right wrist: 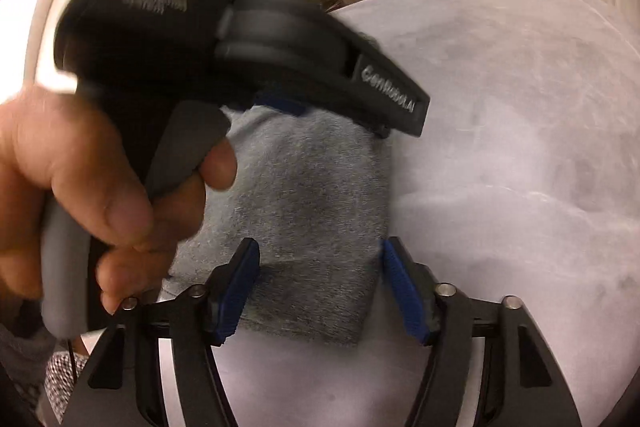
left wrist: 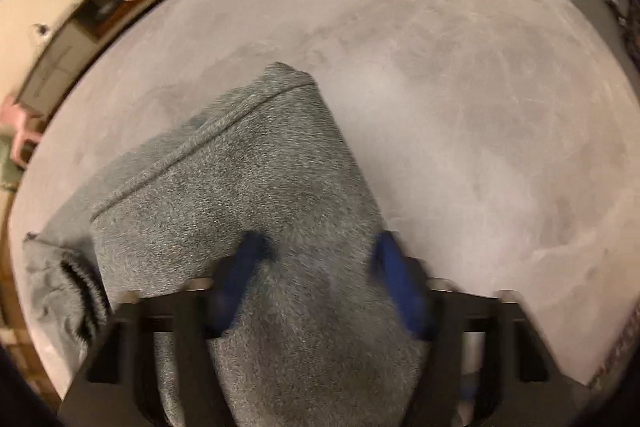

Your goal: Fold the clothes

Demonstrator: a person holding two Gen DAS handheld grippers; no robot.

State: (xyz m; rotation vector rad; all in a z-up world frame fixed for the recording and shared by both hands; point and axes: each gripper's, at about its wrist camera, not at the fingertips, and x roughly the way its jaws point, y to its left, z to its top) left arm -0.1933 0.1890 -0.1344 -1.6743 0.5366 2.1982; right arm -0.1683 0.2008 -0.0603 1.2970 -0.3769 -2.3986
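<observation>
While I press the grey garment (right wrist: 312, 187) flat on the table (right wrist: 520, 147), my left gripper (left wrist: 316, 259) and right gripper (right wrist: 320, 267) straddle it, both released, seemingly smoothing through blur.

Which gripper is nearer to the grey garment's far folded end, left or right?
Left. The left gripper sits over the far end of the grey garment, while the right gripper straddles its near end, open, with one finger at each side.

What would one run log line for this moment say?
left gripper: open, over grey garment | right gripper: open, over garment | surface: grey cloth
</observation>
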